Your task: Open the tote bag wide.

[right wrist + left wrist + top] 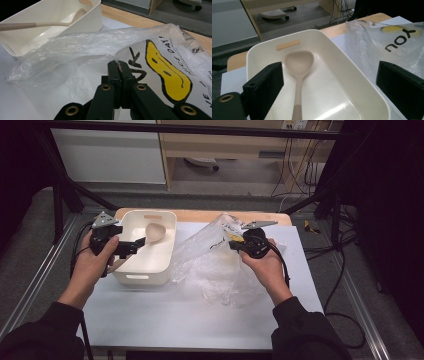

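- The left gripper (131, 246) hangs over the near-left rim of the white bin (165, 255), jaws wide apart and empty.
- A beige spoon (298, 75) lies inside the bin, bowl toward the far wall, with free floor on both sides.
- The right gripper (119, 65) has its jaws pressed together on the plastic bag (215, 265), which lies crumpled just right of the bin and touches its side.
- Bare table (165, 320) lies open at the near edge.

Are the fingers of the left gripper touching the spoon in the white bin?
Apart. In the left gripper view, the left gripper has both fingers spread wide, with clear gaps beside the spoon lying in the white bin.
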`<action>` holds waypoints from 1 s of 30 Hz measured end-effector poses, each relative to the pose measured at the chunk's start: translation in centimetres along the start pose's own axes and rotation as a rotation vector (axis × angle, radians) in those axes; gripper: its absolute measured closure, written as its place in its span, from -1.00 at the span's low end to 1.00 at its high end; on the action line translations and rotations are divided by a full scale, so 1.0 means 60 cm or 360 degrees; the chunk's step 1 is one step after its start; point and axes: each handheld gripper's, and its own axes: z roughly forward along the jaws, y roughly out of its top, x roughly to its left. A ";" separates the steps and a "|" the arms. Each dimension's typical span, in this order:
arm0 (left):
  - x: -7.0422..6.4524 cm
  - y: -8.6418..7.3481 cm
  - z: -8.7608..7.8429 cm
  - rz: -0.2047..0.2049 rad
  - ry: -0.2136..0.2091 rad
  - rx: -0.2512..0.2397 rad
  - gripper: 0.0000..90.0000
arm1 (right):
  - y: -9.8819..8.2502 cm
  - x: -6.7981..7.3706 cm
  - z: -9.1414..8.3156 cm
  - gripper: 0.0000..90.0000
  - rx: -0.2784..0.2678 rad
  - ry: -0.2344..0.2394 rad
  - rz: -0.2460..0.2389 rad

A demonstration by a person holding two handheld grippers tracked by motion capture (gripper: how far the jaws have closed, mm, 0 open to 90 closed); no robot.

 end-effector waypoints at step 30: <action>0.061 -0.041 0.011 -0.0063 0.0121 0.0131 -0.81 | -0.013 -0.002 0.004 1.00 0.0029 0.0014 -0.0001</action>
